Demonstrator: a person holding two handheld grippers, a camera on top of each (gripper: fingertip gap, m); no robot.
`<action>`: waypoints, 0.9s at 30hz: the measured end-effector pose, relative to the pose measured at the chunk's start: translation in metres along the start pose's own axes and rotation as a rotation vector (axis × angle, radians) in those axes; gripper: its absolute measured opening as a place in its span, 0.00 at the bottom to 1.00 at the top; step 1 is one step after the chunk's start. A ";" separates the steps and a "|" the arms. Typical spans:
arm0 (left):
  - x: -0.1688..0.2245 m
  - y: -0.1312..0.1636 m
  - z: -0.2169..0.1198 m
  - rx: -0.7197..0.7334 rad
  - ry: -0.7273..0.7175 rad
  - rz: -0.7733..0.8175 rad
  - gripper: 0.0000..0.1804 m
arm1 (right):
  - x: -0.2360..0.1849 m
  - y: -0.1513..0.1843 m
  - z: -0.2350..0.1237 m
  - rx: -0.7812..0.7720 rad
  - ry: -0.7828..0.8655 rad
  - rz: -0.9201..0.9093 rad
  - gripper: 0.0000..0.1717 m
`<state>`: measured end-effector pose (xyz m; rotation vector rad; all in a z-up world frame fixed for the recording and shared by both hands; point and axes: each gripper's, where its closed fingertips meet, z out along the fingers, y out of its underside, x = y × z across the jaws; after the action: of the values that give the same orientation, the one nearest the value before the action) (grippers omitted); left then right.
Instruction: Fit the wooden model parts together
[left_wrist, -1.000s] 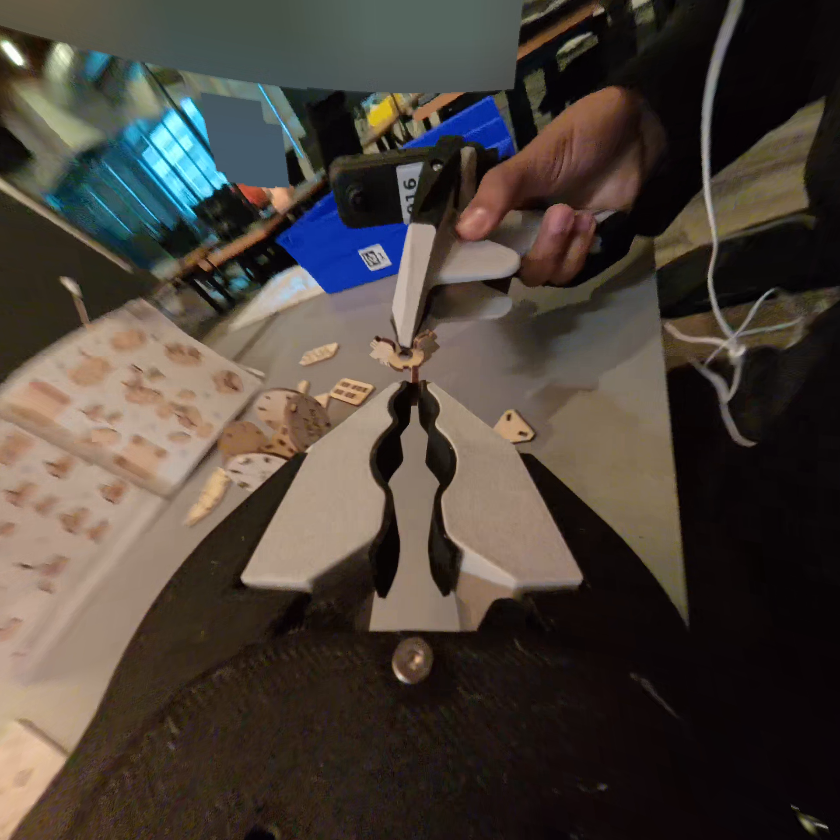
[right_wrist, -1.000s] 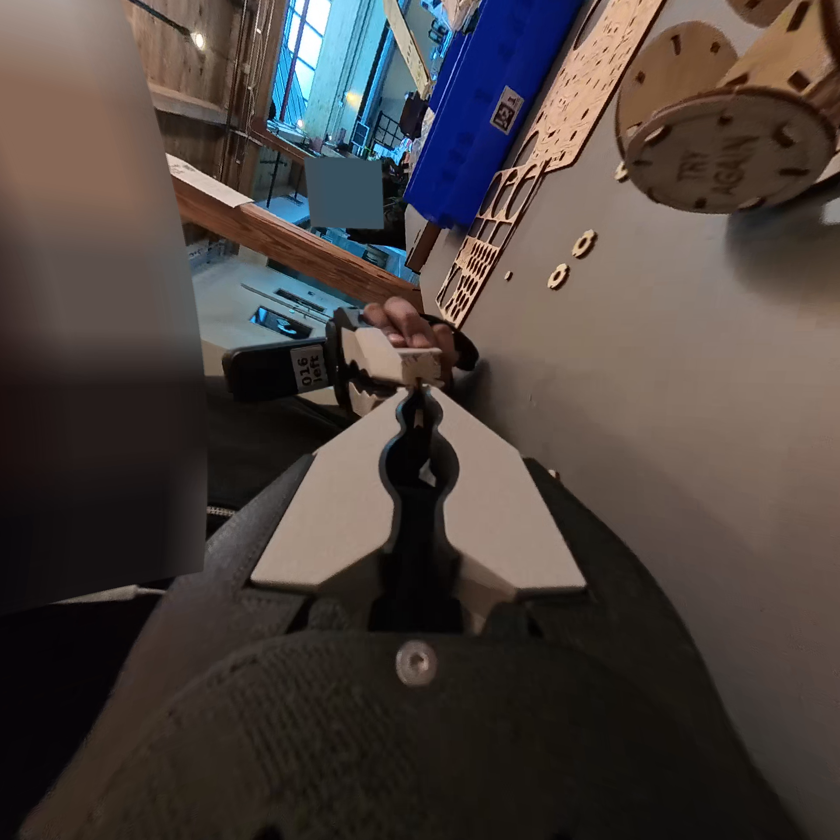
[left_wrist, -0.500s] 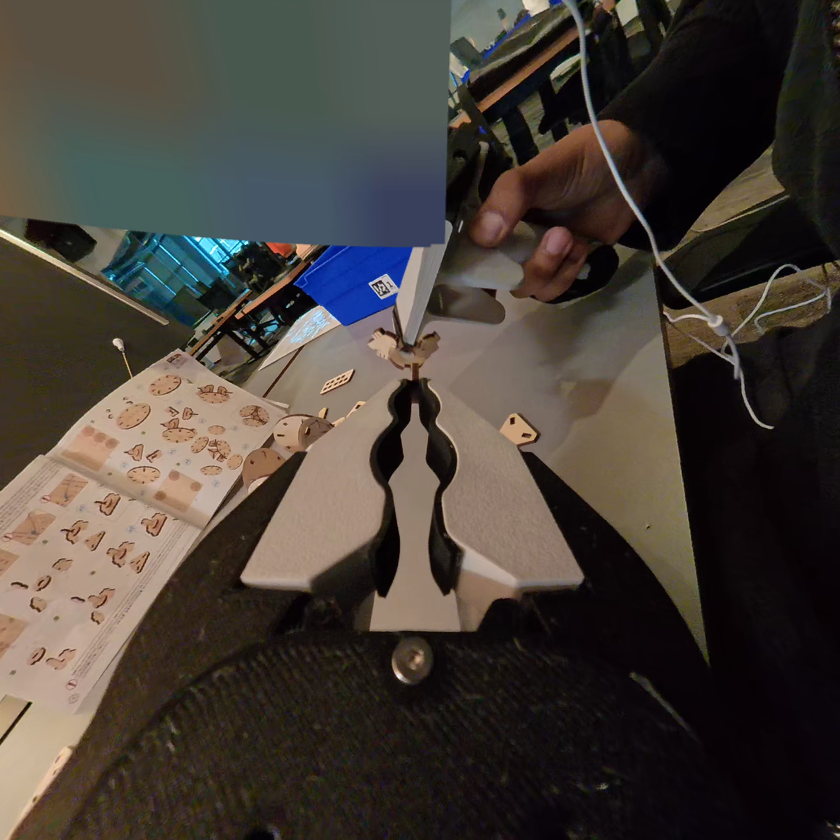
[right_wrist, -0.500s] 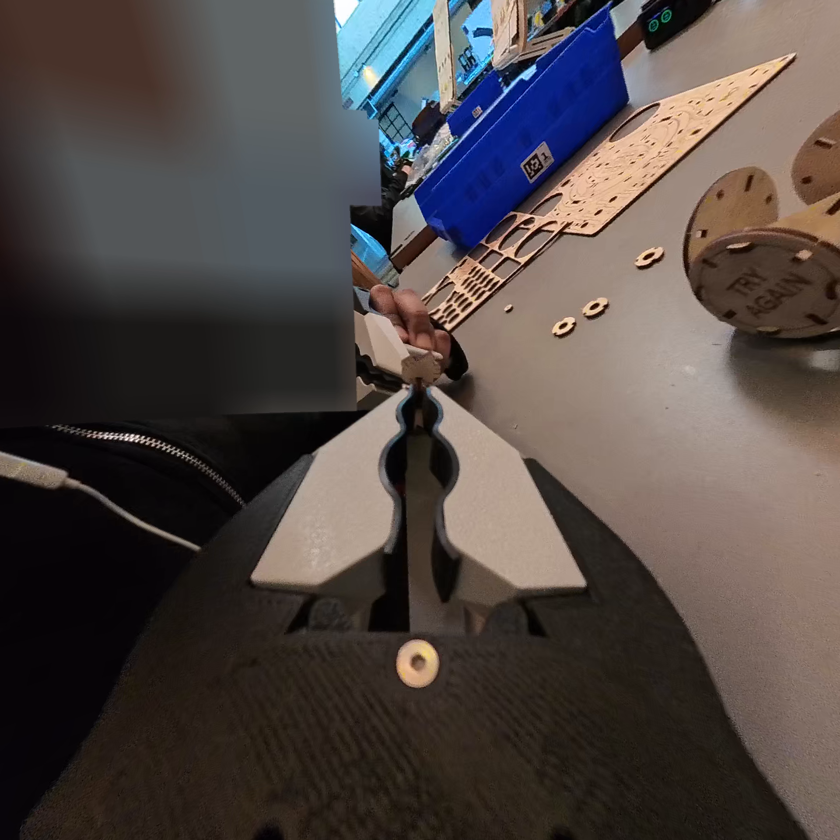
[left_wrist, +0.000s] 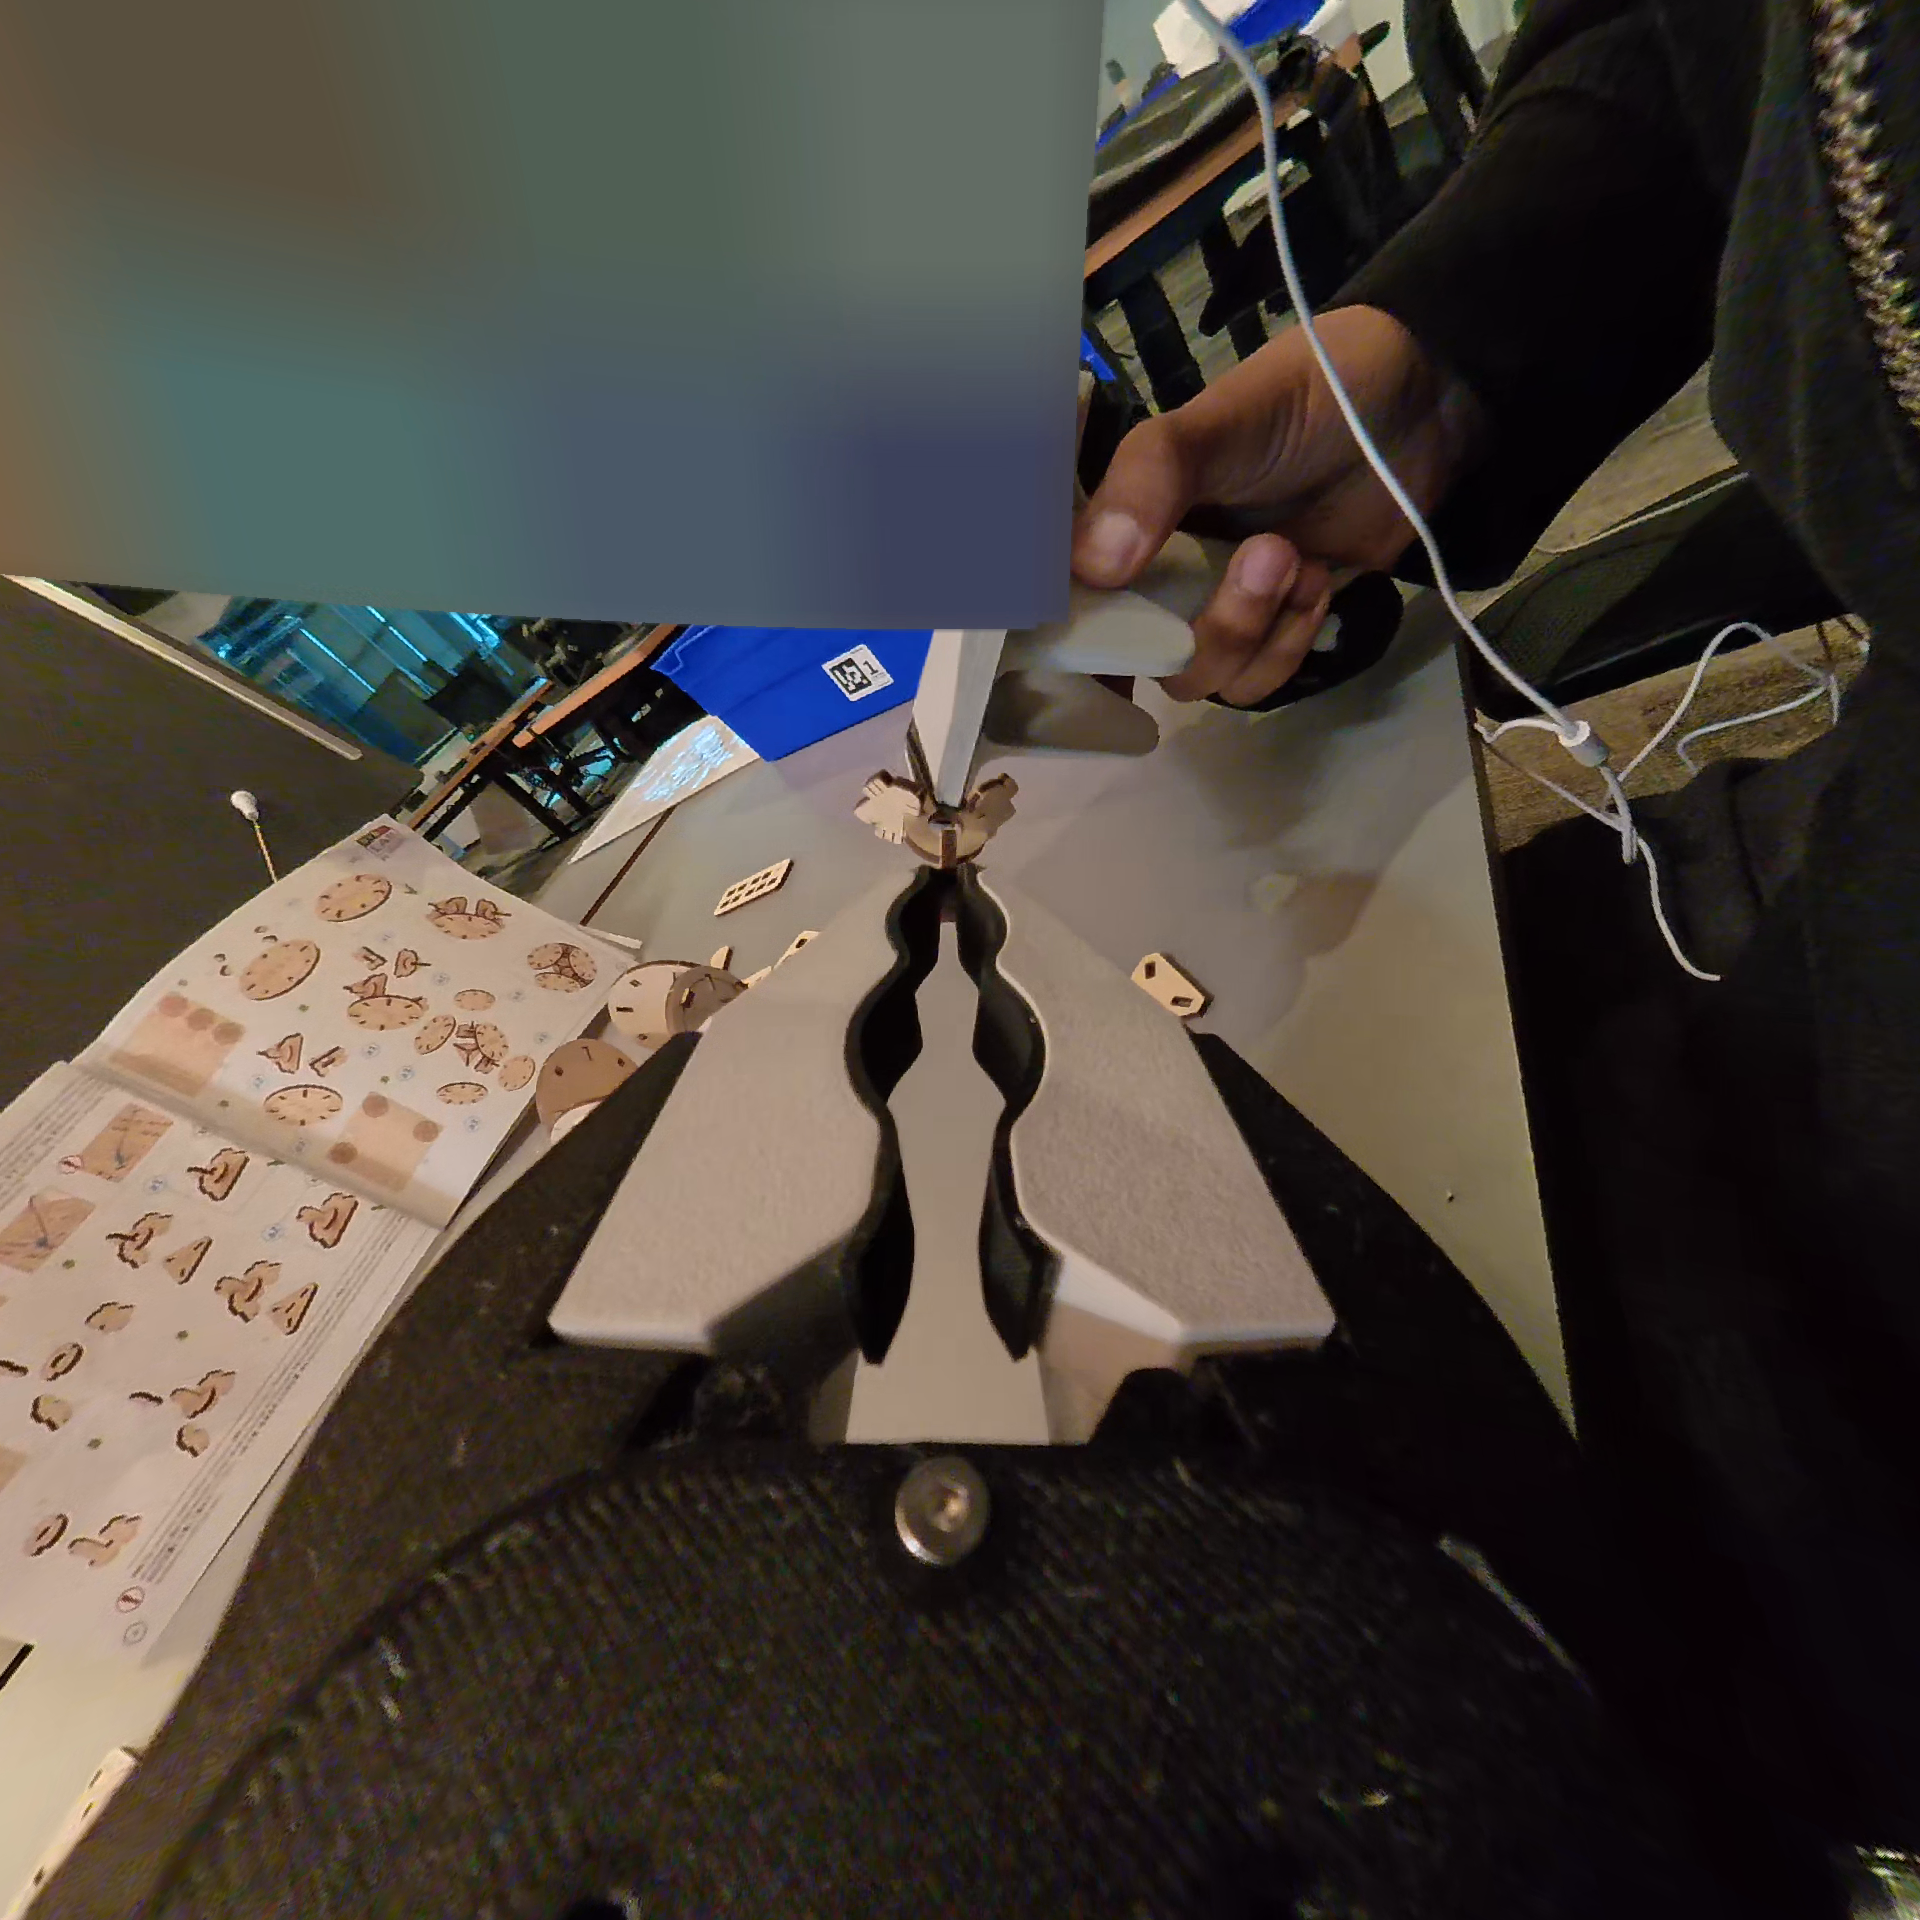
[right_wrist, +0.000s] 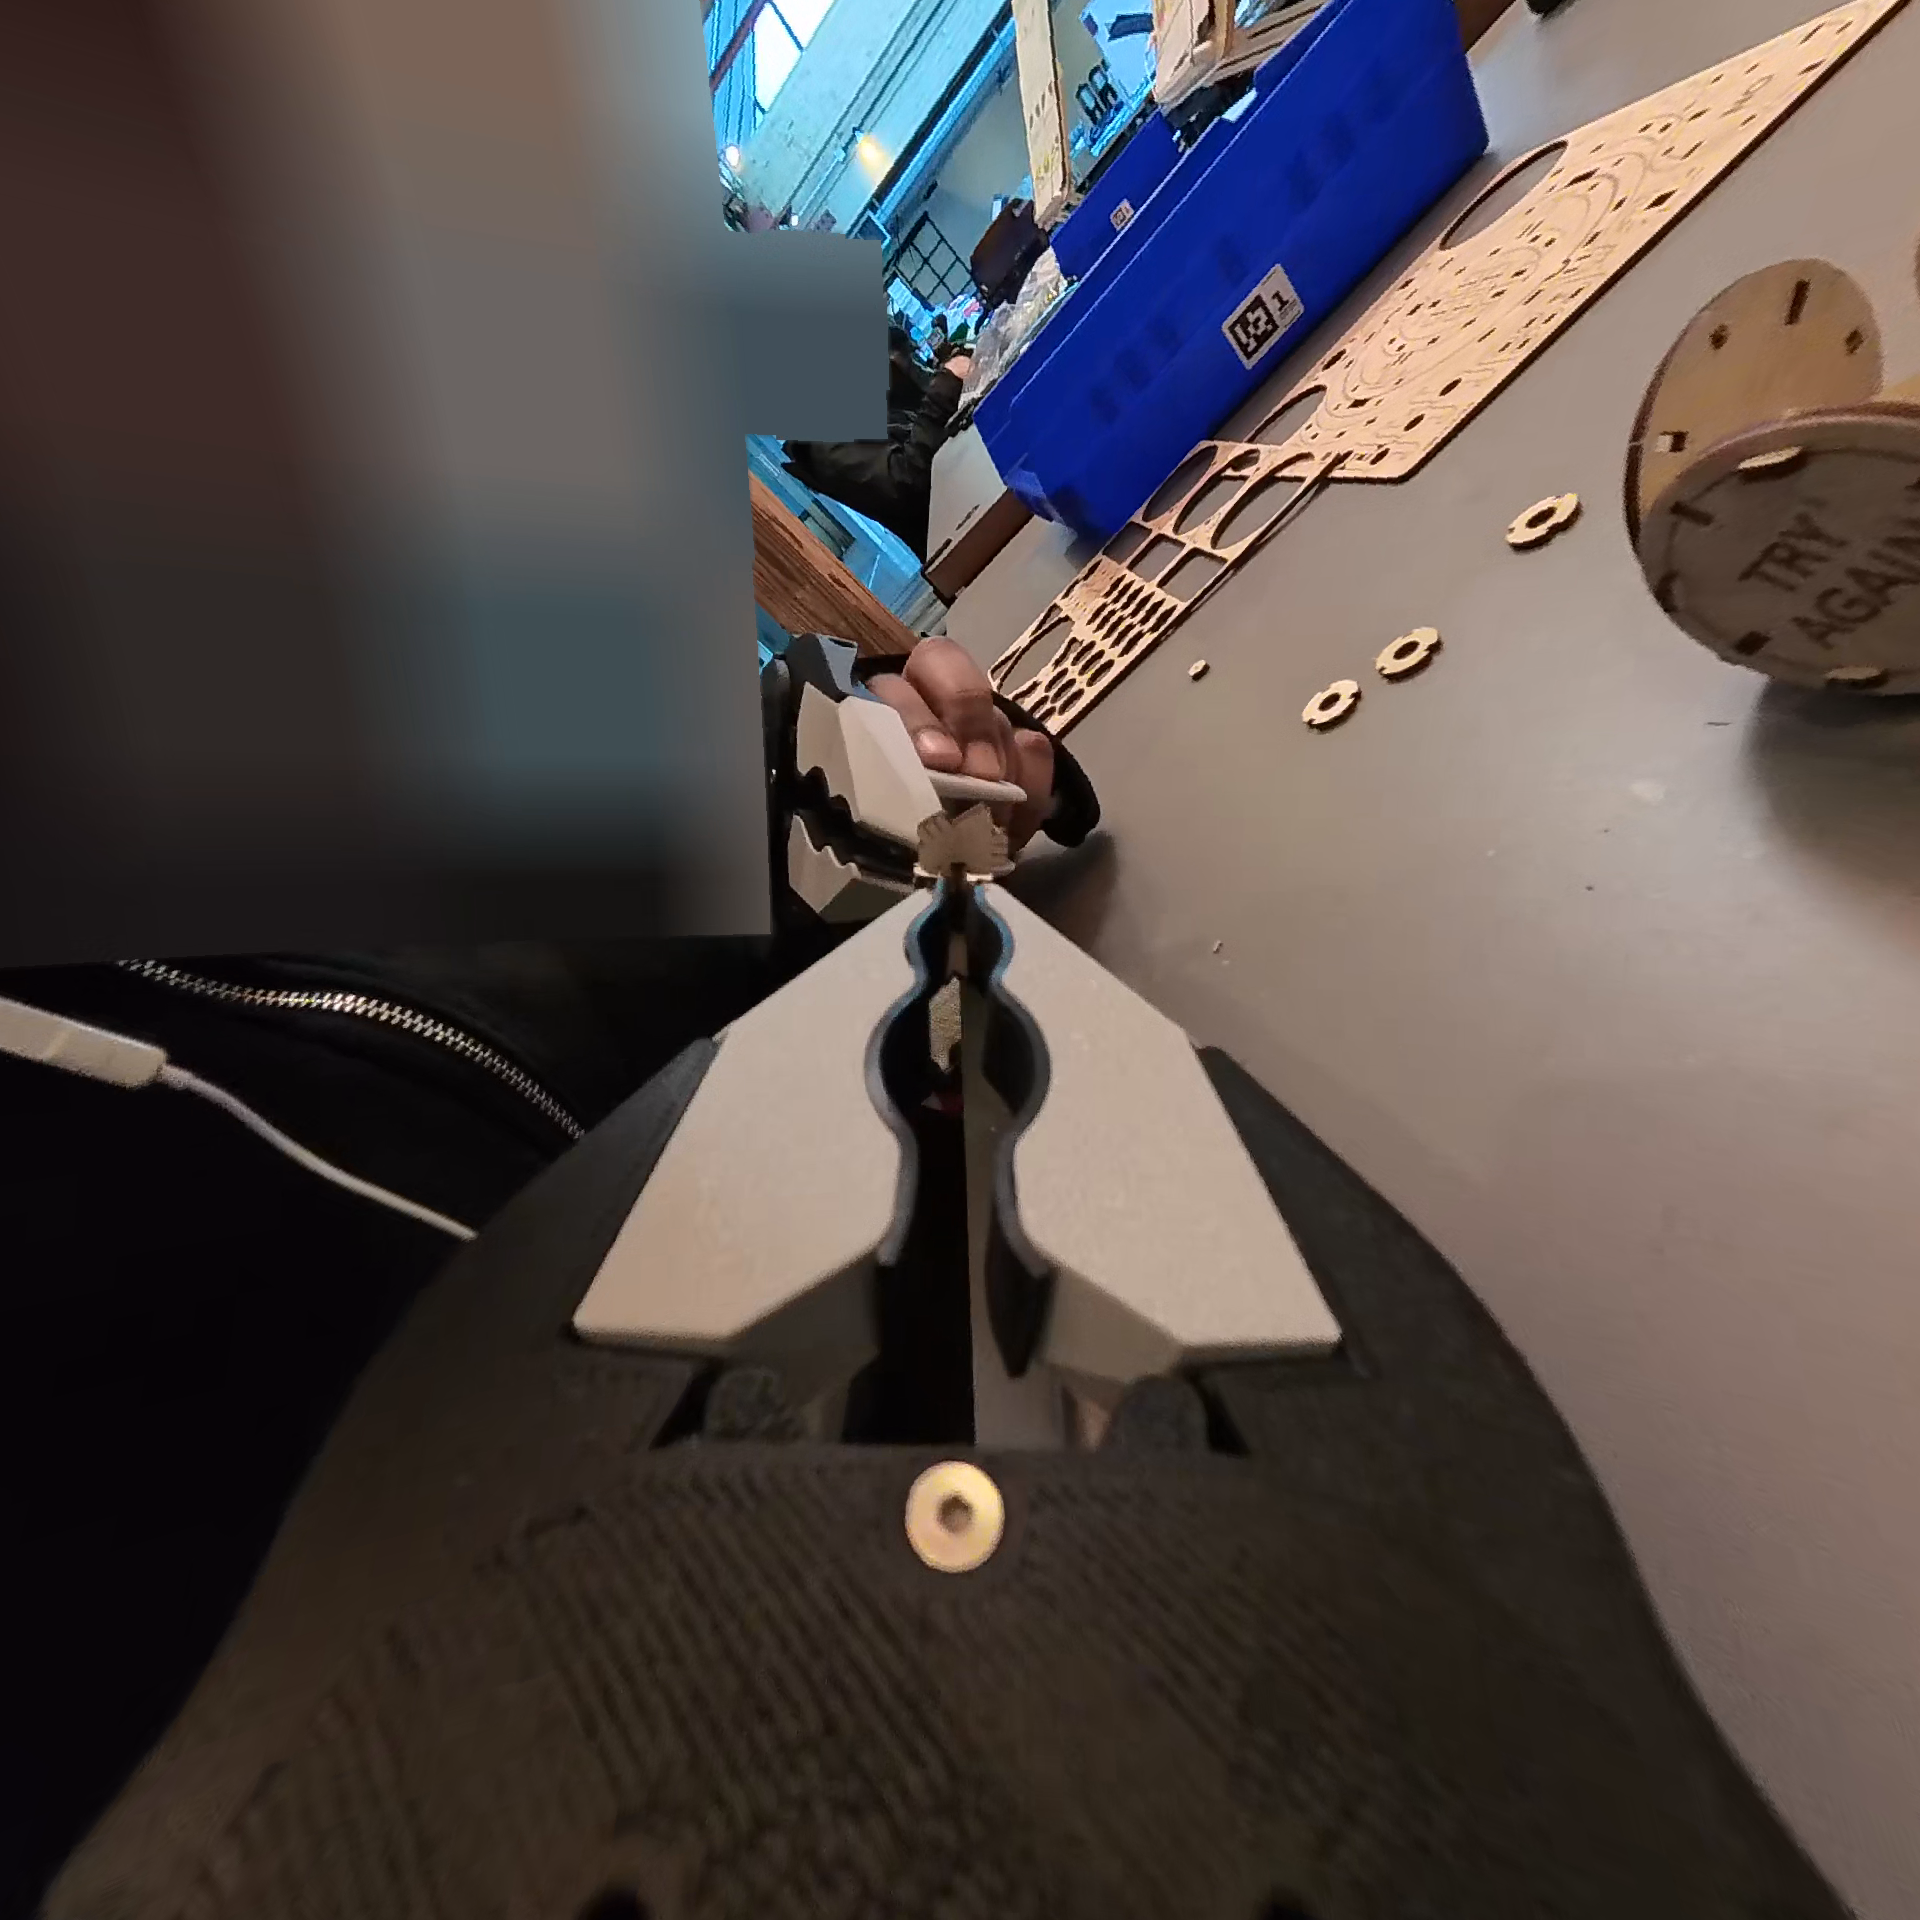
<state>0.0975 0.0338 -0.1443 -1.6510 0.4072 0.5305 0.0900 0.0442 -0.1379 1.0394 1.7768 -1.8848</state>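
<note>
A small wooden assembly, a little disc with hand-shaped pieces on both sides, hangs in the air above the grey table. My left gripper is shut on its lower edge. My right gripper comes down from above, held by a hand, and is shut on the middle of the same assembly. In the right wrist view the right gripper is shut on a thin wooden tab, with the assembly just past its tips. The left gripper's fingers meet it from the far side.
An instruction sheet, wooden drums and loose wooden pieces lie on the table. A blue bin, a cut-out wooden sheet, ring pieces and a big wooden drum lie farther off. A white cable hangs near the table's right edge. The grippers are tip to tip, or close to it.
Both grippers stayed shut on the wooden assembly and turned together. The right wrist view levelled out toward the table. The instruction sheet came into clearer view on the left.
</note>
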 end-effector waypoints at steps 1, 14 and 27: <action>0.000 0.000 0.000 0.000 0.001 -0.002 0.01 | 0.000 0.000 0.000 0.000 -0.002 0.002 0.00; 0.000 0.002 0.001 -0.009 -0.003 0.002 0.01 | 0.000 -0.001 0.000 -0.002 -0.004 0.028 0.00; 0.003 -0.001 -0.001 0.005 0.017 -0.013 0.01 | 0.000 0.002 0.001 0.040 -0.073 0.169 0.00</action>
<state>0.1008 0.0334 -0.1447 -1.6529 0.4096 0.5060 0.0908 0.0435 -0.1395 1.0844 1.5655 -1.8370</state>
